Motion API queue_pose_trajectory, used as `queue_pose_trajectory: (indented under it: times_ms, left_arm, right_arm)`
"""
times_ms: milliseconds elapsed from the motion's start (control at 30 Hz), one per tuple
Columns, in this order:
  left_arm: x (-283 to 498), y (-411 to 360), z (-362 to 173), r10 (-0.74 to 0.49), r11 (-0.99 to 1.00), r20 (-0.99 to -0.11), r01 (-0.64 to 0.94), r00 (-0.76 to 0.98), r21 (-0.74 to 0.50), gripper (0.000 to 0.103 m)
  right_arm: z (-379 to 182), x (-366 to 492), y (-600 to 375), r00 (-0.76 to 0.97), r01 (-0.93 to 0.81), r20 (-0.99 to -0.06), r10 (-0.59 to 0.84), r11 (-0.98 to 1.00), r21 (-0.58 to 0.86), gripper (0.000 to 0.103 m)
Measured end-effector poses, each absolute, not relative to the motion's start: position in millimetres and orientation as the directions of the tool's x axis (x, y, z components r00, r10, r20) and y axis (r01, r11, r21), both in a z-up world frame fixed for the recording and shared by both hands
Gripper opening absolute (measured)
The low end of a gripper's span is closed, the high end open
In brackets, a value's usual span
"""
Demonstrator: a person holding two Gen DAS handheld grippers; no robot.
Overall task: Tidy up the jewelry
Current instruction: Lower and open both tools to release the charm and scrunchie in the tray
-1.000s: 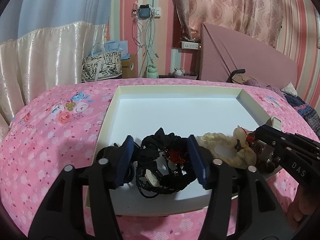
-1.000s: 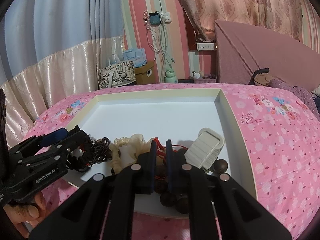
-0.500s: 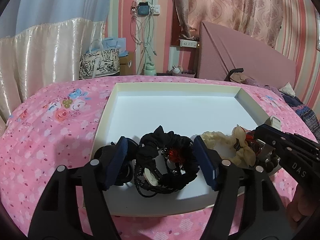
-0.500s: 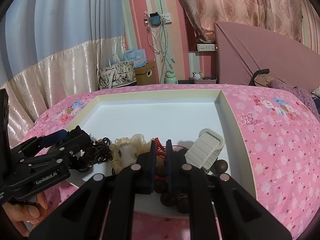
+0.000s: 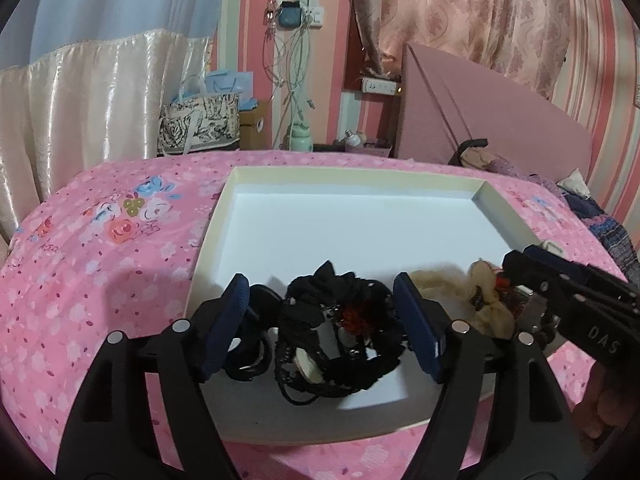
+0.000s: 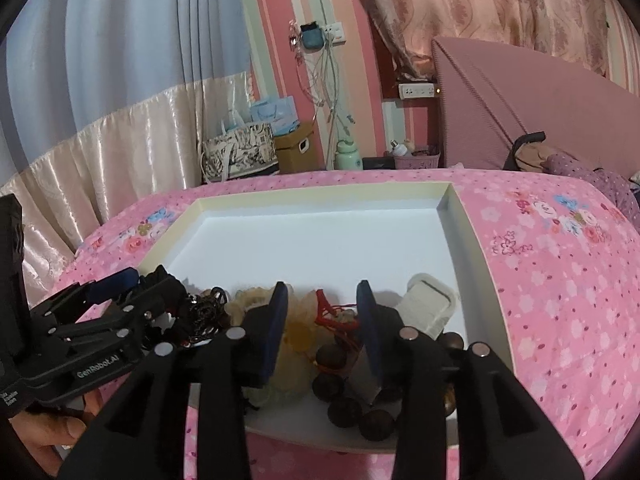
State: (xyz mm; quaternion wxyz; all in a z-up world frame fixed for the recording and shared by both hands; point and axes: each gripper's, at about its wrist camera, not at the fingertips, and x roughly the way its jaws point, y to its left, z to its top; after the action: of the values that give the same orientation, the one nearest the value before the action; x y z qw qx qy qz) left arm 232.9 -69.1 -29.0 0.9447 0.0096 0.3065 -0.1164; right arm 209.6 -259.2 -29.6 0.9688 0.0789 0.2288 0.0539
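A shallow white tray [image 5: 360, 224] lies on a pink floral bed cover. Along its near edge lie a black scrunchie pile [image 5: 340, 328] with a red bead, a cream scrunchie [image 5: 484, 304], a red cord [image 6: 336, 316] with dark wooden beads [image 6: 332, 360], and a white clip [image 6: 430, 310]. My left gripper [image 5: 324, 328] is open, its pads on either side of the black scrunchie pile. My right gripper [image 6: 324, 328] is open around the red cord and beads. Each gripper shows in the other's view, the right one [image 5: 568, 300] and the left one [image 6: 108, 312].
The tray's raised rim [image 6: 472, 240] runs along its right side. The pink floral bed cover [image 5: 100, 240] surrounds the tray. A padded headboard [image 5: 480, 112] stands behind on the right, and bags [image 5: 200, 124] and hanging cables [image 5: 292, 60] stand by the striped wall.
My right gripper has opened from shut over the red cord and beads. My left gripper has opened wider and drawn back slightly from the black scrunchie pile.
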Motion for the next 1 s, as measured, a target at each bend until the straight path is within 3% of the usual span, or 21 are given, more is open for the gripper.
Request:
queue_pose_trajectory:
  times_ms: [133,200,267,367,467,733,767,800,900,1000]
  left_arm:
    - [236,-76,-29,-0.172,0.975,-0.602,0.220,0.780,0.006,0.072]
    - [237,-79,-29,-0.154,0.975,-0.604,0.221,0.782,0.038,0.063]
    - [241,-81,-27,-0.159,0.971,-0.607,0.235,0.779,0.048,0.043]
    - [250,-81,-24,-0.172,0.970,-0.617,0.240,0.768,0.028,0.033]
    - [257,-82,-24,-0.182,0.967,-0.619,0.253,0.764,0.028,0.025]
    - [270,-79,-28,-0.208,0.969,-0.622,0.245,0.755,-0.028,0.027]
    - [269,-77,-28,-0.208,0.970,-0.622,0.241,0.755,-0.032,0.036]
    - [269,-76,-27,-0.213,0.970,-0.620,0.240,0.755,-0.041,0.042]
    - [264,-71,-19,-0.224,0.970,-0.598,0.235,0.770,-0.061,0.052]
    - [258,-67,-4,-0.232,0.970,-0.576,0.230,0.784,-0.077,0.064]
  right_arm:
    - [-31,219,-249,0.864,-0.060,-0.492,0.111,0.991,0.118,0.038]
    - [-34,225,-245,0.843,-0.071,-0.526,0.112,0.993,0.099,0.037]
    - [-36,233,-242,0.825,-0.079,-0.554,0.109,0.994,0.078,0.030]
    - [-39,240,-241,0.816,-0.078,-0.568,0.106,0.994,0.073,0.018]
    - [-38,248,-245,0.809,-0.072,-0.578,0.108,0.994,0.085,0.017]
    - [-36,263,-249,0.804,-0.062,-0.584,0.109,0.993,0.101,0.016]
    - [-35,262,-249,0.806,-0.058,-0.582,0.108,0.993,0.104,0.018]
    - [-35,262,-248,0.806,-0.062,-0.581,0.112,0.992,0.106,0.027]
    - [-29,257,-246,0.821,-0.071,-0.558,0.123,0.991,0.114,0.051]
    - [-16,249,-247,0.833,-0.074,-0.539,0.127,0.990,0.120,0.051]
